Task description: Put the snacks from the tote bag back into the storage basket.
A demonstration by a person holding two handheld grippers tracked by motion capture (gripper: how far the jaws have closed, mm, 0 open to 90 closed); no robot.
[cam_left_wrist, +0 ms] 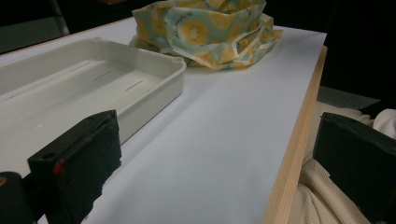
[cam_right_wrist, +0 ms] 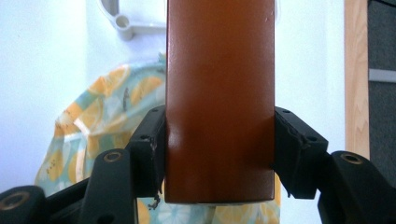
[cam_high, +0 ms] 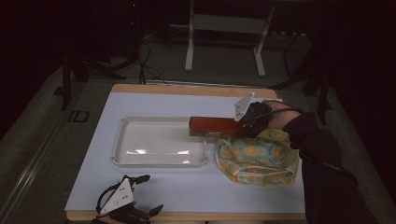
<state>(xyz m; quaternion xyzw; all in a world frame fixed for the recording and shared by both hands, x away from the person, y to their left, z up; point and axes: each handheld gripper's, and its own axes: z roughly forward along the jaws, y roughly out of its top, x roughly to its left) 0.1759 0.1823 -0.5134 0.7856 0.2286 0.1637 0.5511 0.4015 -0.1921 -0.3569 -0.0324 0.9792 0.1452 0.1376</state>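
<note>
My right gripper (cam_high: 246,125) is shut on a long reddish-brown box (cam_high: 215,126), held level above the table with its far end over the right rim of the white tray (cam_high: 122,140). In the right gripper view the box (cam_right_wrist: 219,93) fills the gap between the jaws, pressed on both sides. Under the box lies a crumpled cloth bag with an orange-slice print (cam_high: 257,158). My left gripper (cam_high: 140,193) rests open at the table's near edge, left of centre; in its own view the tray (cam_left_wrist: 149,88) and the cloth bag (cam_left_wrist: 205,28) lie ahead.
A white sheet covers the wooden table (cam_high: 187,89), whose bare near edge (cam_left_wrist: 294,144) runs beside my left gripper. Behind the table stands a metal frame on the floor (cam_high: 224,42) with cables nearby.
</note>
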